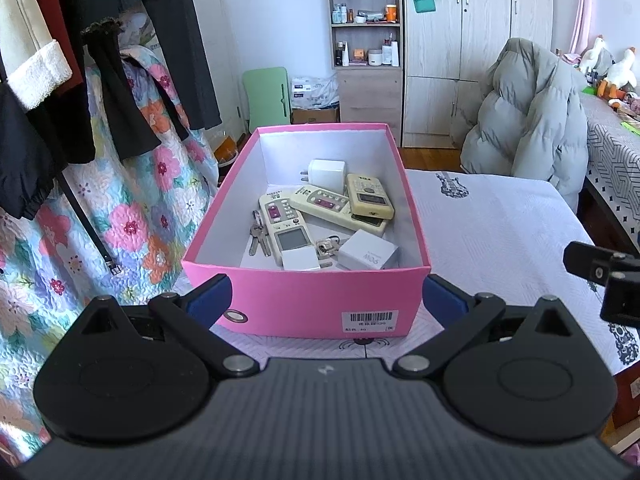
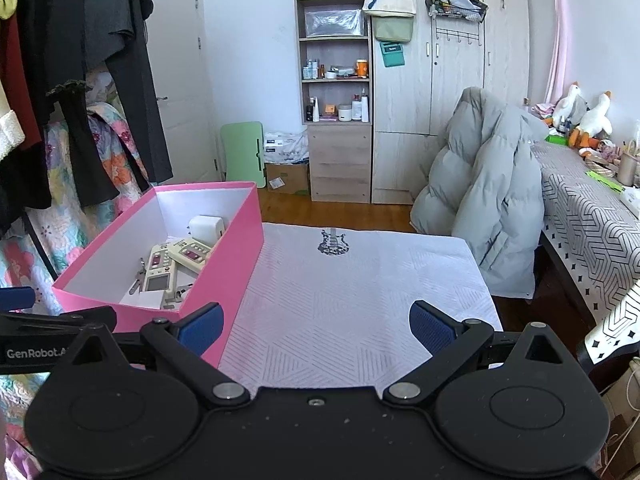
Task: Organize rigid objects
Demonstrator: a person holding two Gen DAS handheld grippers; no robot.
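Your left tongs (image 1: 326,300) are spread wide around the near end of the pink box (image 1: 320,304), not visibly gripping it; your right tongs (image 2: 316,326) gape empty above the white surface (image 2: 360,280). Only the left view shows the "50W" charger (image 1: 368,255) and barcode label (image 1: 370,319).

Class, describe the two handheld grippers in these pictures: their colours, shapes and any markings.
Both the left gripper and the right gripper have matte black bodies with two rounded, teardrop-shaped lobes, black linkage arms joined by silver pivot pins, and blue ribbed finger pads. The left one's top is grey and ridged. White "GenRobot" lettering shows on the left gripper's side.
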